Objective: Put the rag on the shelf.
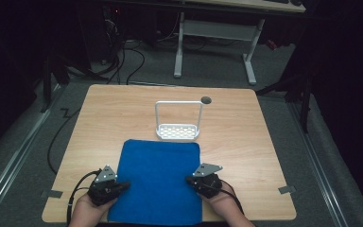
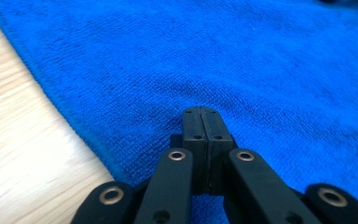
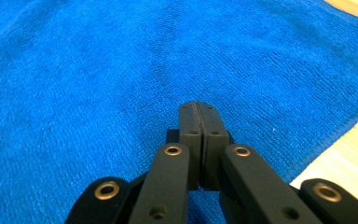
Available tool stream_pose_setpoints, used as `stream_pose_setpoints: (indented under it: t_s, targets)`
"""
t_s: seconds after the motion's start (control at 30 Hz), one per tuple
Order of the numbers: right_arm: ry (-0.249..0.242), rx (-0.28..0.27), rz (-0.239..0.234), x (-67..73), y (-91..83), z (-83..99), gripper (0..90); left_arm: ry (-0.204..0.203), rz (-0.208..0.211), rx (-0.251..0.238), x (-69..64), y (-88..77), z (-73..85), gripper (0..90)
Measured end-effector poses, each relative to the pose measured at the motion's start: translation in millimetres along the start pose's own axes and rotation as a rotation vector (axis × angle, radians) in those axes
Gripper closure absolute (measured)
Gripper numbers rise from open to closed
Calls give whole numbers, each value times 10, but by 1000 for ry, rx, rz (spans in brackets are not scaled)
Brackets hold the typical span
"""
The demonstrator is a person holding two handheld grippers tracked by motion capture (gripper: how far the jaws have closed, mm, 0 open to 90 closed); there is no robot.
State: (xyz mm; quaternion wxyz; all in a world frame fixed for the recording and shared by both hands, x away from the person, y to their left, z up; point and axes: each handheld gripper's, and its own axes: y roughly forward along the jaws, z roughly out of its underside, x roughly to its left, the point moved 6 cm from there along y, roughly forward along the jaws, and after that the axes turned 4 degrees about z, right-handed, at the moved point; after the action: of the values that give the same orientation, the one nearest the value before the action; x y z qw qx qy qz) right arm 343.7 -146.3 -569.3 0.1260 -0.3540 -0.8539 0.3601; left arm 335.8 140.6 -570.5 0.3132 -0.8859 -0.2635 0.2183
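Note:
A blue towel [image 1: 159,177] lies flat on the near half of the wooden table [image 1: 113,113]. My left gripper [image 1: 124,185] rests at the towel's left edge, pointing inward, jaws shut with nothing between them. My right gripper [image 1: 189,180] sits at the towel's right edge, pointing inward, also shut and empty. In the left gripper view the closed jaws [image 2: 201,112] hover just above the blue towel [image 2: 214,60], with bare wood to the left. In the right gripper view the closed jaws [image 3: 197,106] are over the towel [image 3: 121,70], its hemmed edge at the lower right.
A white wire rack [image 1: 177,124] with a tall handle stands just beyond the towel's far edge. A dark round hole [image 1: 206,100] is in the tabletop behind it. Cables and a desk frame [image 1: 215,42] lie on the floor beyond the table.

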Motion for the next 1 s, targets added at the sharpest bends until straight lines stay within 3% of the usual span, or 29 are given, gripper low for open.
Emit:
stream_pose_setpoints:
  t_s: [0.5, 0.67, 0.87, 0.93, 1.0]
  targets:
    - [67, 9, 58, -222, -330, 326, 900, 82, 133, 30, -430, 220, -76, 891]
    - [78, 10, 71, -245, -461, 453, 900, 90, 166, 36, -526, 239, -62, 888]
    - [96, 8, 67, -254, -555, 545, 900, 105, 180, 42, -616, 238, -39, 874]
    - [95, -4, 65, -254, -552, 538, 868, 108, 190, 46, -617, 234, -41, 850]
    - [108, -33, 62, -273, -563, 519, 814, 109, 173, 30, -593, 227, -53, 795]
